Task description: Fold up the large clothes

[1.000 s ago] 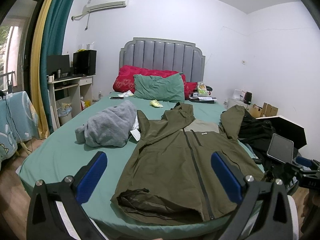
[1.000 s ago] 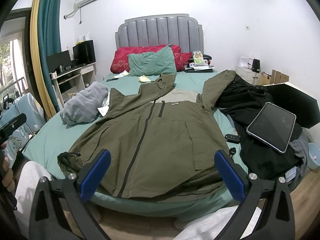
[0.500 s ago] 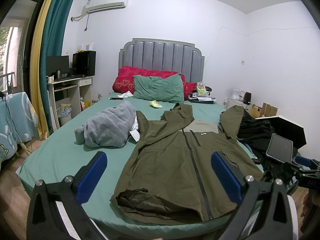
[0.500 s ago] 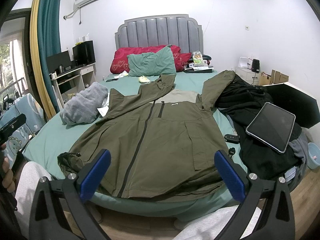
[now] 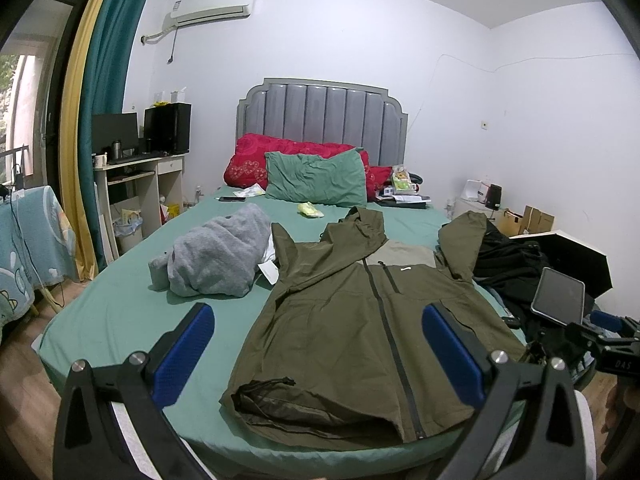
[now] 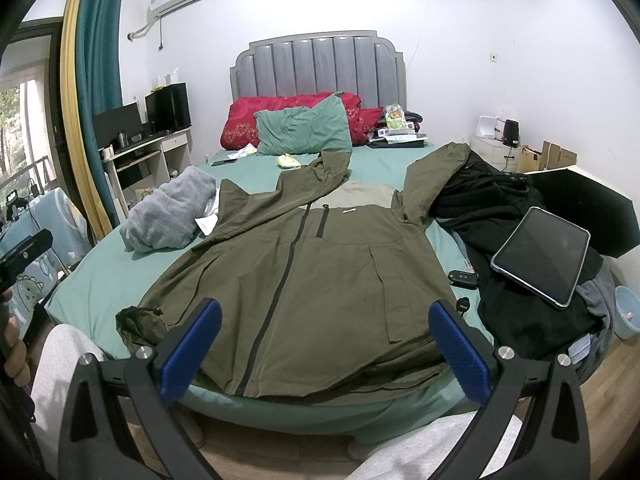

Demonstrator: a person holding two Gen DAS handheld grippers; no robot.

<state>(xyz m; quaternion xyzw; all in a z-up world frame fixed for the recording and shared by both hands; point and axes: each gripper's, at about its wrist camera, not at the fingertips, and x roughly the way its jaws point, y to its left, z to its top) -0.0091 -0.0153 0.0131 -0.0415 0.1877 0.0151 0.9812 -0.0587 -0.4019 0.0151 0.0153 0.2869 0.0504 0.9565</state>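
Observation:
An olive green zip jacket (image 5: 360, 320) lies spread flat, front up, on the green bed (image 5: 120, 312), hood toward the headboard, sleeves angled up. It also shows in the right wrist view (image 6: 320, 272). Its lower left hem corner (image 6: 136, 320) is bunched at the bed's foot. My left gripper (image 5: 316, 344) is open and empty, held above the foot of the bed before the jacket's hem. My right gripper (image 6: 324, 336) is open and empty, also above the hem.
A grey garment pile (image 5: 216, 256) lies left of the jacket. Black clothes (image 6: 500, 200), a tablet (image 6: 540, 256) and a key fob (image 6: 462, 278) lie on the right. Pillows (image 5: 316, 176) lie at the headboard. A desk (image 5: 136, 184) stands left.
The left wrist view has tilted up slightly and the bed sits lower in it. The right wrist view is almost the same. Both grippers stay open.

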